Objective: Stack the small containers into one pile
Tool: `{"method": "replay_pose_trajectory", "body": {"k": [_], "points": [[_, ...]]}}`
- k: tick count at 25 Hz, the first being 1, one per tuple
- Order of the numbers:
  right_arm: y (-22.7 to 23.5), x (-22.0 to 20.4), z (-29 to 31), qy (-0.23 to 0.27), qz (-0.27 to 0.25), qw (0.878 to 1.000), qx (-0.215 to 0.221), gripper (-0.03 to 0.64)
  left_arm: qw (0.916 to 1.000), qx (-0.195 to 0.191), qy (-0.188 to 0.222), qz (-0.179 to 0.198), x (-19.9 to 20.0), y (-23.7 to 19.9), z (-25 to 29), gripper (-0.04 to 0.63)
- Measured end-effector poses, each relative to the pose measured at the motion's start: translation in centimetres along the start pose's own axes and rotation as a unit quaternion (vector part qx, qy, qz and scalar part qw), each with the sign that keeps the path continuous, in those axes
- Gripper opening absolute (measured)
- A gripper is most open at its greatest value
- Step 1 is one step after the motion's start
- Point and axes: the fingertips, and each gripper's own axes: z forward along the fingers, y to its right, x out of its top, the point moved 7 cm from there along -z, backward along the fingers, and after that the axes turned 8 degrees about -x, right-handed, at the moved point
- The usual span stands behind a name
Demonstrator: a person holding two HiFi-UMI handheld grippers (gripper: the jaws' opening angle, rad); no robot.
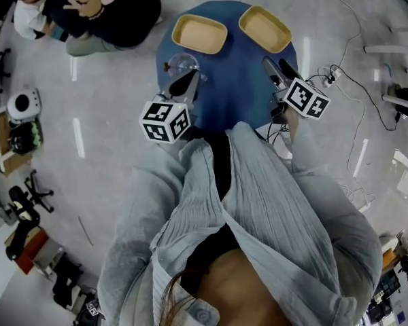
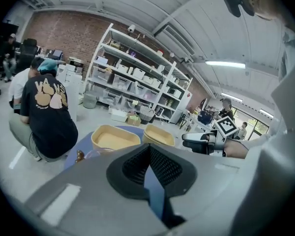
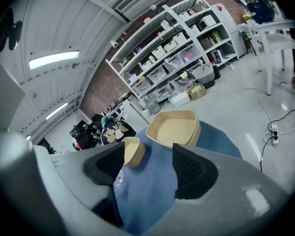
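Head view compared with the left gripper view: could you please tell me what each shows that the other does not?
Only the head view shows floor cables and the left gripper's marker cube. Only the left gripper view shows storage shelves and a brick wall. Both show two tan trays, the blue table and a crouching person.

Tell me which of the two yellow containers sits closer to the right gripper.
The right-hand yellow container, just ahead of the right gripper; the left-hand container lies farther off.
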Motion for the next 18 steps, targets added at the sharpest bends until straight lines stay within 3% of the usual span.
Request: {"method": "replay_pose_trajectory", "body": {"k": [8,18], "points": [[-3.1,-1.3,4.3,-0.054,-0.023,0.998,0.035,0.291,0.9974,0.066,0.016,-0.025,-1.2,-2.4,-3.5,0.015],[-7.3,-2.4,9.4,-0.110,-0.060,0.990,0.060,0.284,0.9860,0.143,0.042,-0.074,-2.9,-4.0,-8.0,0.015]]}}
